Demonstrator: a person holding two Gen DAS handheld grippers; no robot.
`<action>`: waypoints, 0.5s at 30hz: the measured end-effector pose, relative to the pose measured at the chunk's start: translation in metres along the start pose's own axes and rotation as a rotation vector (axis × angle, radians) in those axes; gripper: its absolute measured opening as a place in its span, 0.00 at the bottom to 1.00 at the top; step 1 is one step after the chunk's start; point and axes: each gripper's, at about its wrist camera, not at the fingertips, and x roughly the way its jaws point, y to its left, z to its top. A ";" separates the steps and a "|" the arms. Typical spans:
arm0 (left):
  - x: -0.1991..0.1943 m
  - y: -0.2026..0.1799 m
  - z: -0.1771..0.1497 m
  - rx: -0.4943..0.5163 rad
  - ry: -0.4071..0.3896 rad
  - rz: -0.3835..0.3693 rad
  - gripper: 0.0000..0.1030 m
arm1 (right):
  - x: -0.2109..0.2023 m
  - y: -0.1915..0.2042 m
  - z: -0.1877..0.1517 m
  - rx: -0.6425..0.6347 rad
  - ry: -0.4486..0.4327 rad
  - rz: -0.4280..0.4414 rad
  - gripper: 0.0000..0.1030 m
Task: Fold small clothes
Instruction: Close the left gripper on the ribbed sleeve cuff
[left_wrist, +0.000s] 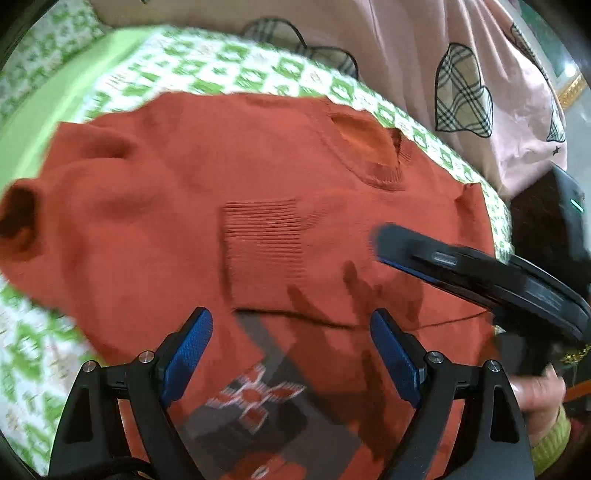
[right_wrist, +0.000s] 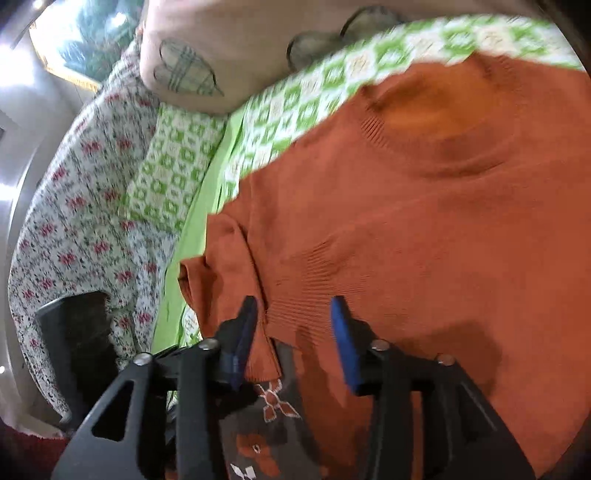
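Note:
A rust-orange knit sweater (left_wrist: 229, 192) lies spread on the bed, neck opening (left_wrist: 369, 144) toward the far side, a ribbed cuff (left_wrist: 264, 240) folded across its middle. A grey patterned part (left_wrist: 258, 398) shows at its near edge. My left gripper (left_wrist: 291, 354) is open and empty above the near hem. My right gripper (right_wrist: 295, 343) is open over the sweater's folded sleeve edge (right_wrist: 229, 258); it also shows in the left wrist view (left_wrist: 461, 266) at the right. The sweater (right_wrist: 424, 221) fills the right wrist view.
A green-and-white checked bedsheet (left_wrist: 229, 70) lies under the sweater. A pink cloth with plaid hearts (left_wrist: 461, 85) lies at the far side. A floral cloth (right_wrist: 74, 221) and a dark object (right_wrist: 77, 332) lie at the left of the right wrist view.

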 end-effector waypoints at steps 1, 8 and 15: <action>0.011 -0.001 0.005 -0.014 0.024 -0.020 0.85 | -0.010 -0.003 -0.002 0.007 -0.020 -0.008 0.44; 0.048 0.000 0.022 -0.115 -0.003 -0.067 0.78 | -0.083 -0.029 -0.027 0.081 -0.142 -0.112 0.44; 0.038 0.014 0.028 -0.125 -0.055 -0.097 0.06 | -0.119 -0.054 -0.045 0.153 -0.223 -0.183 0.44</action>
